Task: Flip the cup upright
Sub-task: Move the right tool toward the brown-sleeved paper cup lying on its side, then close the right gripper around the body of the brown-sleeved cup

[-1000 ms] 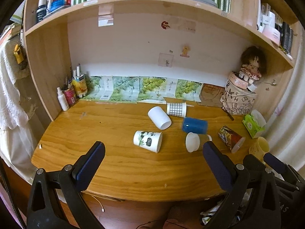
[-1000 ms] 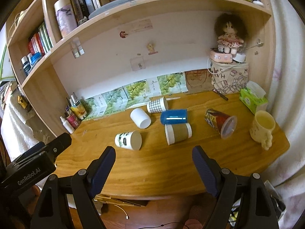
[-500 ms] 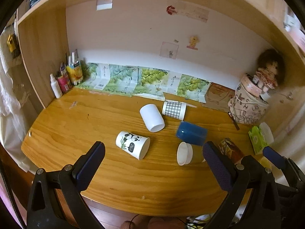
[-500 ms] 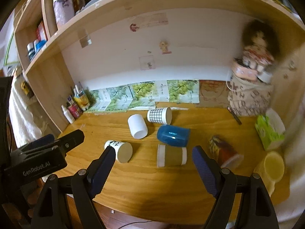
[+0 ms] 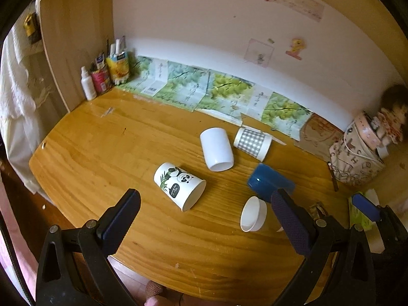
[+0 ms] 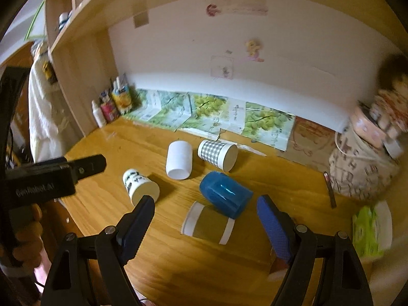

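1. Left gripper [image 5: 204, 205]: jaws spread wide, nothing between them, held above the near part of the wooden desk [image 5: 102, 153].
2. Right gripper [image 6: 205, 213]: jaws likewise spread wide and empty, above the desk's near edge.
3. Panda cup [image 5: 179, 185]: lies on its side near the desk's middle, open mouth facing the near right; in the left wrist view it sits between the left gripper's fingers, beyond their tips and clear of both.
4. Plain white cup [image 5: 216, 149]: on its side behind the panda cup, mouth toward the front.
5. Checked cup [image 5: 252, 144]: on its side just right of the white cup, close to it; contact cannot be determined.
6. Blue cup [image 6: 224, 195]: on its side, resting against the brown-sleeved cup [image 6: 207, 225], which also lies flat nearer the front edge, between the right gripper's fingers in the right wrist view.
7. Bottles [image 5: 102, 76] stand in the far left corner; a patterned bag [image 5: 357, 158] stands at the right.
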### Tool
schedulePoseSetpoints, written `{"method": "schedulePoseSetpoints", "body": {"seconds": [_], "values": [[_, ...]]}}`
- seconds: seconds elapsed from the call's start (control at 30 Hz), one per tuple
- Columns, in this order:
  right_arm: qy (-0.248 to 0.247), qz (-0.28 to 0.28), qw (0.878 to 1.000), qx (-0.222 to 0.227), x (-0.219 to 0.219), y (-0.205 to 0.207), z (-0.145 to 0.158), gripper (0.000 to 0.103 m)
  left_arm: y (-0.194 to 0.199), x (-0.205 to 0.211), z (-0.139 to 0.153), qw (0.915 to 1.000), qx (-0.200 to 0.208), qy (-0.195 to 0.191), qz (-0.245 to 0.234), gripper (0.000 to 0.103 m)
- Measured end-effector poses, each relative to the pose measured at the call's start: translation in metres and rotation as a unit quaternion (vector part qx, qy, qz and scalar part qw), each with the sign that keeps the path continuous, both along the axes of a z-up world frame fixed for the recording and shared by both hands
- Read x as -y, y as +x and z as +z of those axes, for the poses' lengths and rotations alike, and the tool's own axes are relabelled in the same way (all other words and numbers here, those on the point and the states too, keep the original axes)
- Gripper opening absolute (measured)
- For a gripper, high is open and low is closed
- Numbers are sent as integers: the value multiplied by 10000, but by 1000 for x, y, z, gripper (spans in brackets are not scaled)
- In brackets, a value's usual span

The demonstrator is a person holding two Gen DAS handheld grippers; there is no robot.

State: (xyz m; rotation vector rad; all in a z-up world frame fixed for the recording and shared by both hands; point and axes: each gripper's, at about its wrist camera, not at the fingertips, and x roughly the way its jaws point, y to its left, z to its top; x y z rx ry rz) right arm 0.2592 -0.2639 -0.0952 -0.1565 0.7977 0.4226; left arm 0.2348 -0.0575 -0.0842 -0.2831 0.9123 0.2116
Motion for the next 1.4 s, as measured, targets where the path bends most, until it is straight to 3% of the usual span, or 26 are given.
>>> {"method": "schedulePoseSetpoints", "body": {"seconds": [0.3,0.73,1.4], "values": [[-706,865,9937,-51,-12,26,-32,83,8,-6,-16,9988,-261,-148,374,102],[-1542,1971,9674,-378,-30,41,-79,83,16,-16,-36,9956,-501,-319,724,102],[-2382,2570,9316,-969,-32,63,-143,83,36,-13,-49,9945,-693,-362,692,102]]}}
